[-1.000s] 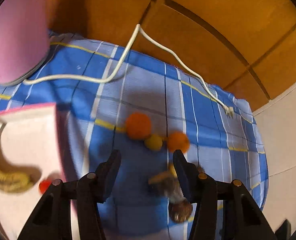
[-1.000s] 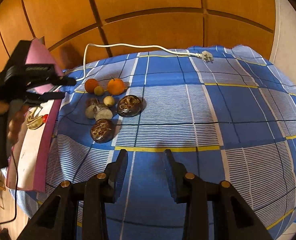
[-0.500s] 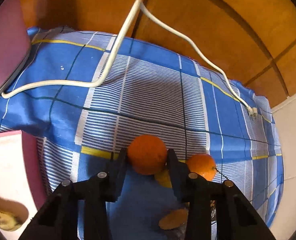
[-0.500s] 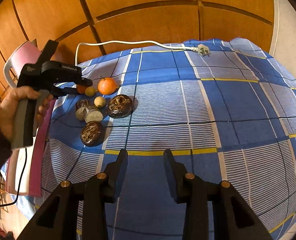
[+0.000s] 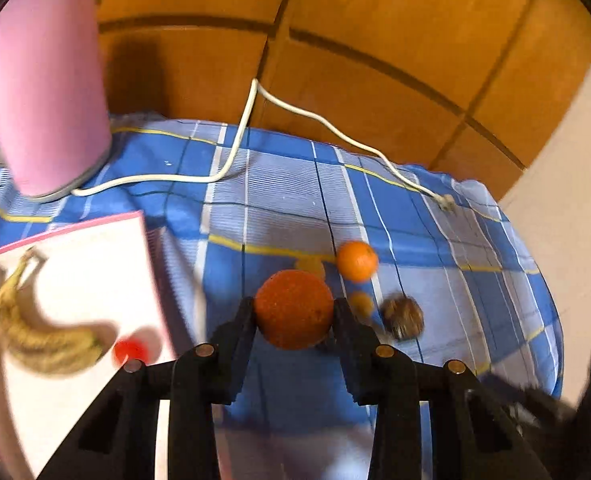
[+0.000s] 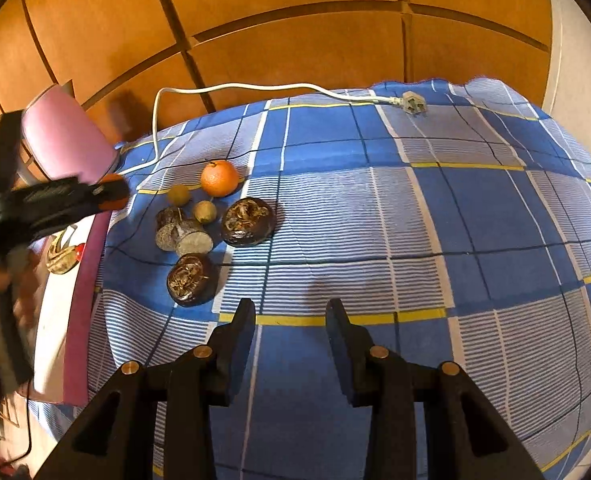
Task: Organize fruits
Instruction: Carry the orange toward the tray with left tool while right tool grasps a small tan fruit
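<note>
Left gripper (image 5: 294, 312) — clamping a large orange (image 5: 294, 310) between both pads, the fruit lifted clear of the checked cloth (image 5: 279, 200); the jaws have just been closing, and the orange is filling the gap between them. The grip is sitting across the fruit's widest part, likely so that a round thing is not slipping out.

Right gripper (image 6: 290, 320) — hanging over bare cloth near the table's front, jaws standing partly apart with nothing between them, apparently keeping out of the way.

White tray (image 5: 95, 248) with a pink rim — lying at the left, already holding a banana bunch (image 5: 35, 328) and a small red fruit (image 5: 129, 350); it is probably serving as the collecting place, and the held orange is hovering just right of it.

Loose fruit waiting on the cloth — a smaller orange (image 6: 220, 178), two small yellowish fruits, two dark round fruits (image 6: 248, 222) and a cut brown piece, clustered close together.

White cable (image 6: 255, 88) — trailing across the far edge.
</note>
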Motion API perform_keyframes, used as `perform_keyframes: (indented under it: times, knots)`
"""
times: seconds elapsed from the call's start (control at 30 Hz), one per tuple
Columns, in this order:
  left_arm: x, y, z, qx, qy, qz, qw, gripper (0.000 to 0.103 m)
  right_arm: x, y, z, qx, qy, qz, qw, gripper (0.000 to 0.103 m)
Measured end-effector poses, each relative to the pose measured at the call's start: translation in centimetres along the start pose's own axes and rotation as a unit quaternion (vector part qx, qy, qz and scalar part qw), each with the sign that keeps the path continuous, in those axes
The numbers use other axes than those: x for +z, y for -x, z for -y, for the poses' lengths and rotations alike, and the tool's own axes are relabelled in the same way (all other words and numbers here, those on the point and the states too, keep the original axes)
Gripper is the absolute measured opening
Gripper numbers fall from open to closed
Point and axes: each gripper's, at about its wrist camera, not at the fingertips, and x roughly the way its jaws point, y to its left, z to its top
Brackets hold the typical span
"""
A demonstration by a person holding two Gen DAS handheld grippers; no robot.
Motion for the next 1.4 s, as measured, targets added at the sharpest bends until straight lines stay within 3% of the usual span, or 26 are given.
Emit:
perform_keyframes:
  times: [0.4,0.73,1.17,1.4]
  knots:
    - [-7.4,6.0,-0.7,-0.013,-0.013,0.014,0.9997,0.039,1.5,-1.6,-3.2,0.063,0.011,-0.034,0.997,0.037]
    - [-10.4,7.6,-2.3,-0.018,0.008,0.002,0.9998,0.039,5.4,-2.2,-7.3,0.082,0.085,-0.030,0.993,0.033]
    - [-11.2,8.2,-3.9,-0.015,0.029,0.002,0.9995,0.039,10.4,-9.1,-13.1,0.058,0.182,-0.056,0.980,0.030]
    - [-11.2,8.5,-4.3,-0.016,0.036,0.004,0.9992,0.039,10.9,-13.6,-15.3,0.009,0.238,-0.086,0.968,0.030]
